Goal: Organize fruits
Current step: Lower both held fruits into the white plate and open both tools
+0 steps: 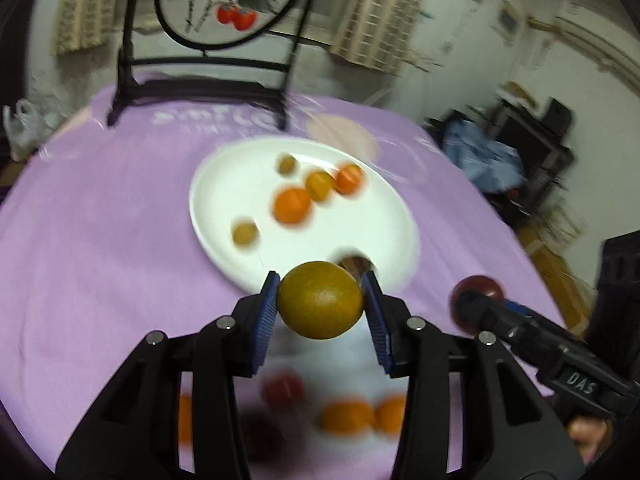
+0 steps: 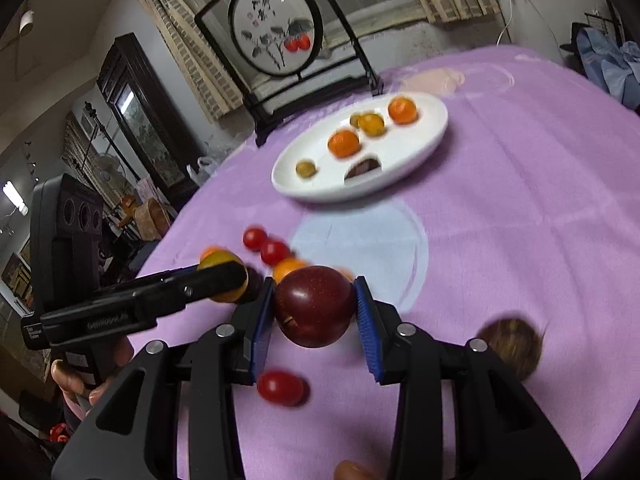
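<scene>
Nearest to me, my left gripper (image 1: 320, 300) is clenched on a greenish-yellow citrus (image 1: 320, 300), one blue pad pressed to each flank, the fruit held off the purple cloth (image 1: 100, 240). It is round, so no long axis matters. My right gripper (image 2: 314, 306) is likewise clamped on a dark red plum (image 2: 314, 306), held between its pads above the table's near side. In the right wrist view the left gripper sits just to the left of the plum, and in the left wrist view the right one shows low on the right with the plum at its tip.

What the coming move turns on, as I judge it: the white plate (image 1: 216, 184) lies straight ahead of both tongs, toward the table's middle. The left gripper looks nearer, its citrus hanging just short of the plate's near rim; the right has more cloth to cross.

Below and around the grippers, loose fruit lies on the cloth: cherry tomatoes (image 2: 282, 388), small oranges (image 1: 348, 416), and a blurred brown round thing (image 2: 510, 346) toward the right edge.

Farther out, the plate carries two oranges (image 2: 344, 143), a few small yellow-green fruits (image 2: 306, 168) and a dark piece (image 2: 363, 168) near its front rim. I would set the citrus on the bare near-left part. Beyond the plate, at the far edge, stands a round painted screen (image 2: 276, 26).
</scene>
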Motion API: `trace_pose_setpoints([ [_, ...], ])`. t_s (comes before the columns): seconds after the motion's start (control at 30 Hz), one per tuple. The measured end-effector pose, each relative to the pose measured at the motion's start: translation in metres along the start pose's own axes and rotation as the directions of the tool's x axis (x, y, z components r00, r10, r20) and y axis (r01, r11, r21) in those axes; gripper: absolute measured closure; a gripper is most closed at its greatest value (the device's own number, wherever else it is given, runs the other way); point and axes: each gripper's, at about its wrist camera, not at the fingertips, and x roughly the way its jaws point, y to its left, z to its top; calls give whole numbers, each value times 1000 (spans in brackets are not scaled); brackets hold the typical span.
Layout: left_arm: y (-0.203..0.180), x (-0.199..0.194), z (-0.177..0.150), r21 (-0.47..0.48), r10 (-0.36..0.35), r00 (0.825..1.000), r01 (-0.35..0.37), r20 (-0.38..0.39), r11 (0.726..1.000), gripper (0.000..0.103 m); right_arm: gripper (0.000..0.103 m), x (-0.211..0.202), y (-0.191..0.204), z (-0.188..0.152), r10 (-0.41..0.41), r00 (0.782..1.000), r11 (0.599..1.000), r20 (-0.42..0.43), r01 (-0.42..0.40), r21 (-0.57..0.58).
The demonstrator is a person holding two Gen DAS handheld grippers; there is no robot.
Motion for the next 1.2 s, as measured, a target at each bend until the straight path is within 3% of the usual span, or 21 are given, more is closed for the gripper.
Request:
trace_pose_setpoints([
  [0.1, 3, 35, 15, 4, 69, 997, -69, -31, 998, 60, 63, 8, -4, 43, -10, 999, 1000, 43, 10, 11],
  [0.2, 9, 55, 19, 1, 85, 994, -86, -74, 996, 60, 63, 36, -17, 83, -68, 995, 997, 67, 66, 44],
  [0.37, 11, 64, 20, 22, 108, 990, -107, -87, 994, 60, 64, 97, -43, 111, -164, 986, 984, -11, 164, 73],
  [0.4, 12, 63, 19, 21, 116, 989, -115, -89, 993, 57, 64, 103, -46, 112, -173, 985, 982, -21, 174, 68],
  [0.43, 12, 59, 19, 20, 130, 988, -128, -81, 992, 36, 64, 109, -48, 113, -183, 983, 981, -32, 185, 62],
  [0.5, 11, 46, 19, 14, 143, 989, -142, -38, 990, 14, 64, 117, -53, 113, -183, 981, 980, -56, 187, 70],
  [0.6, 12, 13, 17, 22, 180, 982, -181, 51, 983, 5, 57, 116, -54, 111, -165, 985, 983, -54, 169, 67],
  [0.67, 15, -4, 14, 18, 204, 974, -206, 95, 978, 2, 44, 109, -51, 110, -153, 987, 986, -42, 156, 61],
  [0.8, 36, -19, 6, -26, 243, 965, -241, 96, 970, 2, 42, 83, -42, 105, -132, 991, 990, 16, 132, 46],
  [0.93, 66, -26, -2, -137, 211, 977, -204, 42, 969, 2, 42, 64, -32, 90, -114, 993, 993, 37, 113, 16],
  [1.07, 90, -29, -11, -236, 184, 983, -177, 10, 955, 2, 42, 60, -18, 73, -111, 994, 991, 4, 111, -74],
  [1.2, 99, -31, -20, -260, 203, 979, -197, -5, 945, 2, 42, 62, 0, 53, -88, 994, 985, -59, 78, -157],
])
